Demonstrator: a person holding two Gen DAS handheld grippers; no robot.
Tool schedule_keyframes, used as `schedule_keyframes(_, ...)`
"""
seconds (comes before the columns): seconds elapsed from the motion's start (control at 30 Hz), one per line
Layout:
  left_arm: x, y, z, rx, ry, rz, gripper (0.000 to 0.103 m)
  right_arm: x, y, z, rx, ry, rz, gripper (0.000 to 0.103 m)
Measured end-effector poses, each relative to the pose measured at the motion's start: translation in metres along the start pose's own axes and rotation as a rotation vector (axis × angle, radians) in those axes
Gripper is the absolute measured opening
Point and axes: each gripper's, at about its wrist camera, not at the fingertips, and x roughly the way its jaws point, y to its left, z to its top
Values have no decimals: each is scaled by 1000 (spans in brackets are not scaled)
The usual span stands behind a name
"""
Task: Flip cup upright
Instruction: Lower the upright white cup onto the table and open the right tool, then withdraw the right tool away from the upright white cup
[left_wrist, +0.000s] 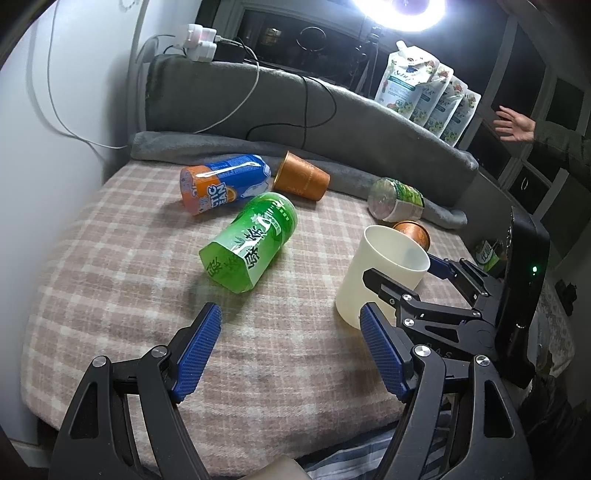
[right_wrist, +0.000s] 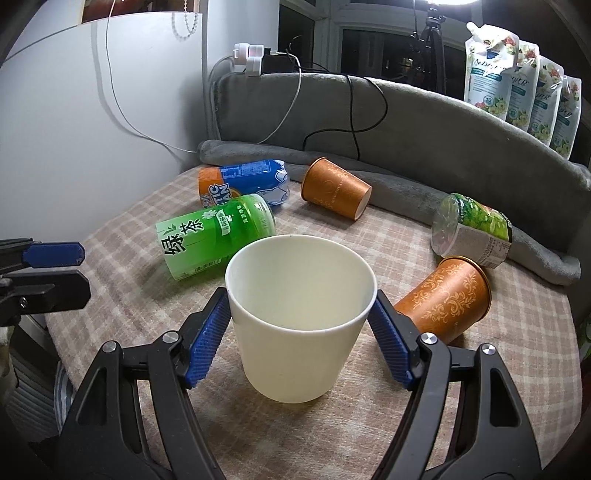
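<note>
A cream-white cup (right_wrist: 299, 317) stands upright, mouth up, on the plaid blanket (right_wrist: 461, 387). My right gripper (right_wrist: 300, 332) has its blue pads against both sides of the cup, just under the rim. The left wrist view shows the same cup (left_wrist: 373, 273) with the right gripper (left_wrist: 406, 277) around it. My left gripper (left_wrist: 291, 350) is open and empty, low over the blanket to the left of the cup; its fingers (right_wrist: 55, 254) show at the left edge of the right wrist view.
A green tea bottle (right_wrist: 218, 236), a blue-orange bottle (right_wrist: 243, 181) and a clear green-labelled bottle (right_wrist: 472, 230) lie on their sides. Two orange paper cups (right_wrist: 336, 188) (right_wrist: 447, 299) lie tipped over. A grey padded backrest (right_wrist: 443, 122) with cables bounds the back. Refill pouches (right_wrist: 517, 74) stand behind it.
</note>
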Motion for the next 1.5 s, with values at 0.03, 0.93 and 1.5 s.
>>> schedule_keyframes(0.03, -1, 0, 0, -1, -3, 2, 77, 0, 0, 0, -1, 1, 2, 78)
schedule_keyframes(0.93, -4, -20, -4, 43, -6, 17, 77, -9, -5, -7, 6, -7, 58, 78)
schedule_keyframes(1.5, -16, -34, -11, 89, -40, 28, 77, -40, -3, -15, 19, -38, 52, 85)
